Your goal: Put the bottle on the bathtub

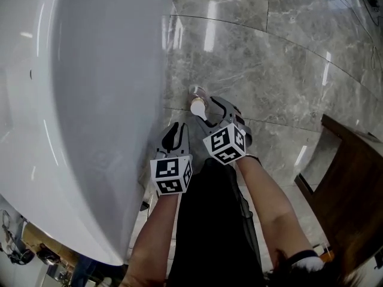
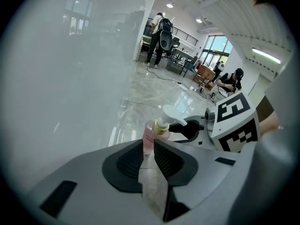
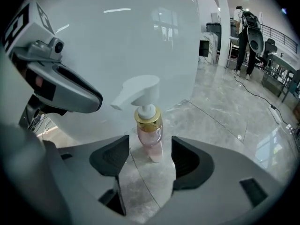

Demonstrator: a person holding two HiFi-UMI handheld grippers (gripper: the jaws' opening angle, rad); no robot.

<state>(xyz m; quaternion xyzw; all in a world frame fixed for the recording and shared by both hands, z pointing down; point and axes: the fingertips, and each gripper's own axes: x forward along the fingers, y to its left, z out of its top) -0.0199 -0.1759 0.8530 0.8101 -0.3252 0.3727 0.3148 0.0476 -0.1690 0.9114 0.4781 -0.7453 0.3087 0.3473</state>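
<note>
Pink pump bottle (image 3: 150, 135) stands on the glossy marble floor (image 1: 269, 70) between our right gripper (image 3: 150, 144)'s wide-open jaws. The smooth white bathtub (image 1: 90, 100) curves just left. Left gripper (image 2: 148, 149) jaws are barely apart, empty.

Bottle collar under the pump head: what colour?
Gold. The collar sits between the white pump and the pink body; the right gripper view shows it best.

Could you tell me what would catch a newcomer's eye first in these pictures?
The huge white bathtub fills the head view's left. A pink pump bottle stands on the marble floor beside it, untouched, in line with the open jaws of the right gripper.
</note>
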